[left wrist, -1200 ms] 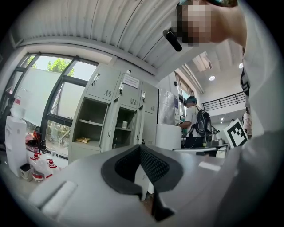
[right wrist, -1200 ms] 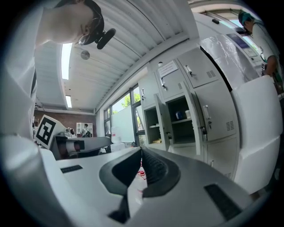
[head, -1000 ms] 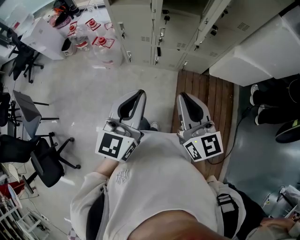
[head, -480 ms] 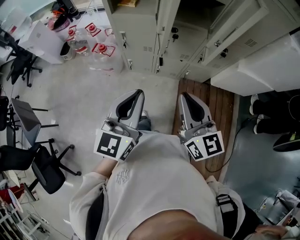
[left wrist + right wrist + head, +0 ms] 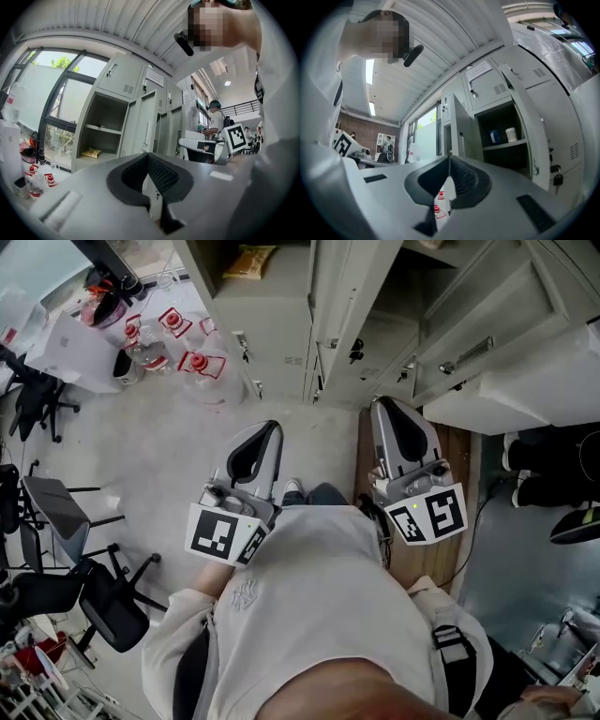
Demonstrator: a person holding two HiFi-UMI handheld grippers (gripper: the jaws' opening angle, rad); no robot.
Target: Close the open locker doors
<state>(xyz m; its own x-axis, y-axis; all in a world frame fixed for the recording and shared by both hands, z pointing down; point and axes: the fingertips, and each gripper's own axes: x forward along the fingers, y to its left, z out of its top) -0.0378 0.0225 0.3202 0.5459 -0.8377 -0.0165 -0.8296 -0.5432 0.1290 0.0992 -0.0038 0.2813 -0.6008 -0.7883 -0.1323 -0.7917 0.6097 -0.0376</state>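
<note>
Left gripper [image 5: 265, 427]: jaws shut tip to tip, nothing between them. Right gripper [image 5: 386, 407]: the same, closed and empty. Both were held out ahead of the person's chest, pointing at the lockers [image 5: 281, 324] and well apart from them.

Step in hand, as I judged it: the approach. No door had been touched yet.

- Left open compartment [image 5: 105, 126] had a yellow packet [image 5: 95, 152] on its lower shelf. Its door [image 5: 145, 125] stood swung out beside it.
- Right open compartment [image 5: 506, 150] had two cups [image 5: 502, 136] on a shelf. Its door [image 5: 533, 133] was swung out to the right (the handle faced the room).

The next move would call for stepping closer, setting a closed gripper against a door's outer face and pushing it round to its frame. The right door looked the nearer one for the right gripper.

Around:
- water bottles [image 5: 192, 357] with red caps, on the floor left of the lockers
- office chairs [image 5: 89, 582], behind and to the left
- wooden boards [image 5: 448, 451], underfoot on the right

Nothing seemed to block either door's swing. The step from floor to boards could catch a foot.
</note>
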